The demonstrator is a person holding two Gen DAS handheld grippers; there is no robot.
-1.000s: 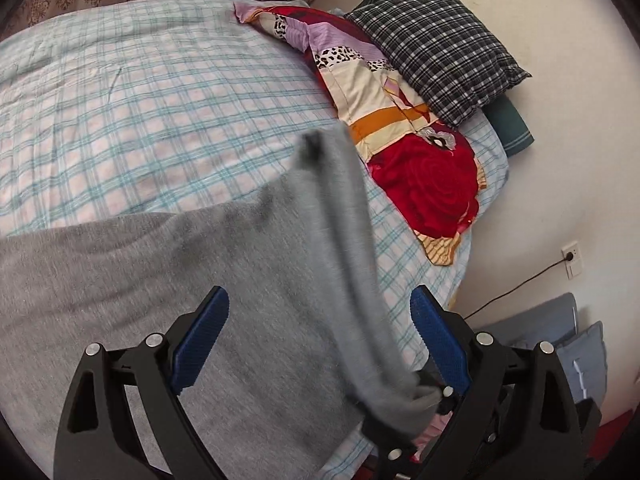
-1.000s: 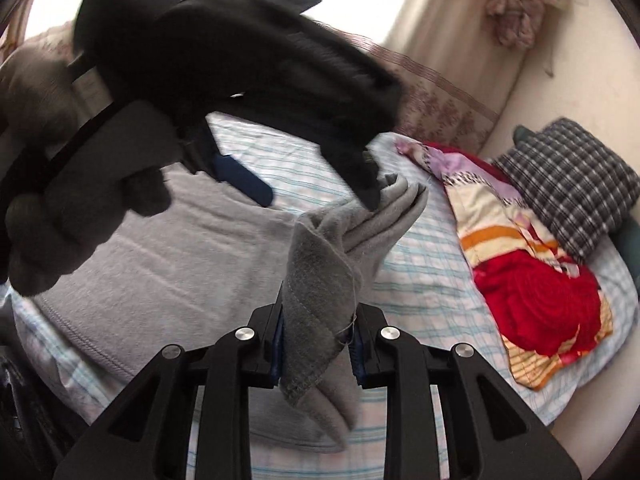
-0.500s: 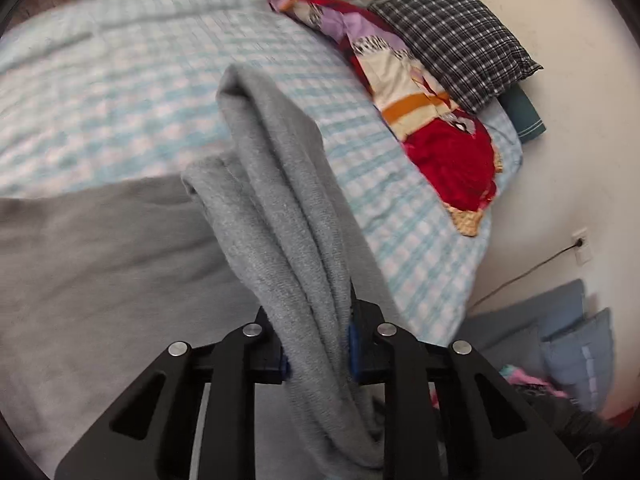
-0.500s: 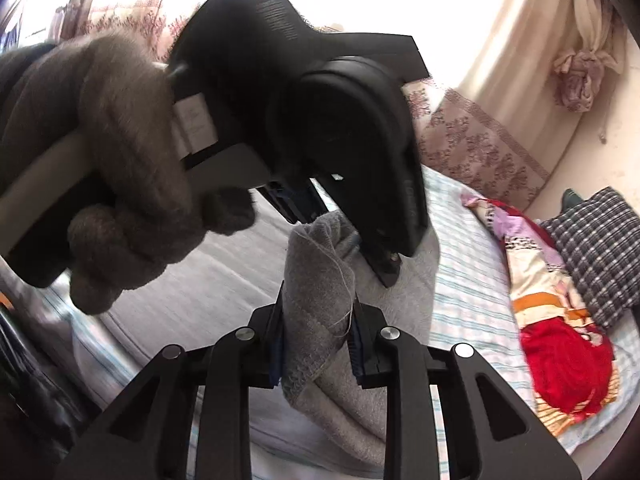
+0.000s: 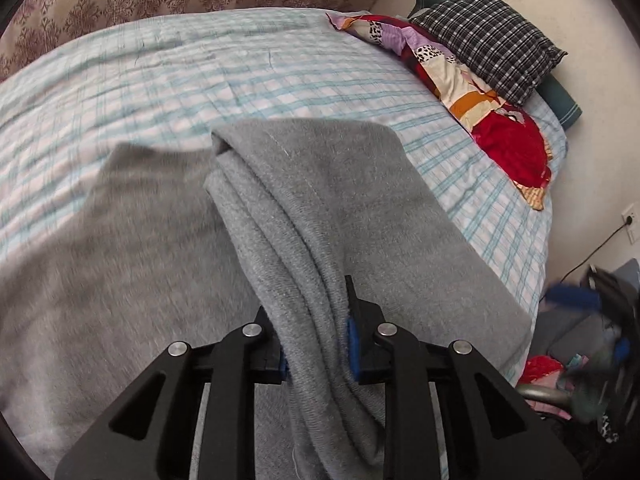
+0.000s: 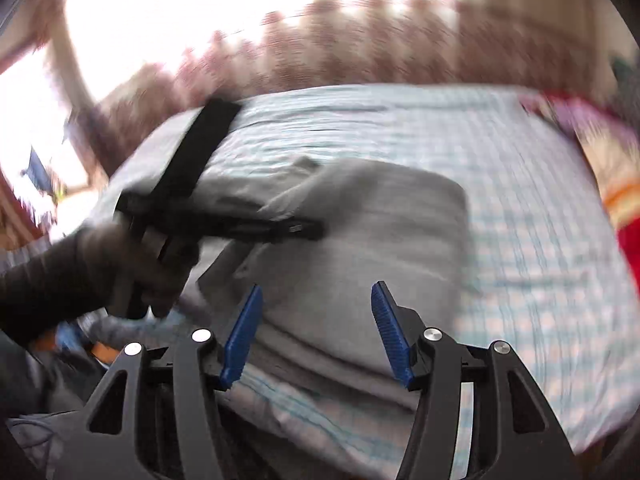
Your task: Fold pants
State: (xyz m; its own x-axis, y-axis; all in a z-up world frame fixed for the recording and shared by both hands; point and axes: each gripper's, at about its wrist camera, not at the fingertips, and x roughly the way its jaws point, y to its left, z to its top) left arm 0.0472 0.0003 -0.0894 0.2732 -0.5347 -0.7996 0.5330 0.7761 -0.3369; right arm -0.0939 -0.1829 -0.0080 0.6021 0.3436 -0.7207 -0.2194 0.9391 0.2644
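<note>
Grey pants [image 5: 328,208] lie partly folded on a bed with a light blue checked sheet [image 5: 200,72]. My left gripper [image 5: 316,344] is shut on a bunched fold of the pants and holds it above the rest of the cloth. In the right wrist view, which is blurred, my right gripper [image 6: 316,332] is open and empty just above the near edge of the pants [image 6: 380,232]. The left gripper [image 6: 248,228], in a gloved hand, shows at the left of that view, against the cloth.
A colourful red patterned blanket [image 5: 480,108] and a dark checked pillow [image 5: 492,28] lie at the bed's far right. A wall with a socket and cable [image 5: 592,248] is on the right. Cluttered items [image 5: 580,360] sit on the floor beside the bed.
My right gripper has let go of the pants and opened. My left gripper closed on a fold half a second ago and has carried it over the spread cloth.
</note>
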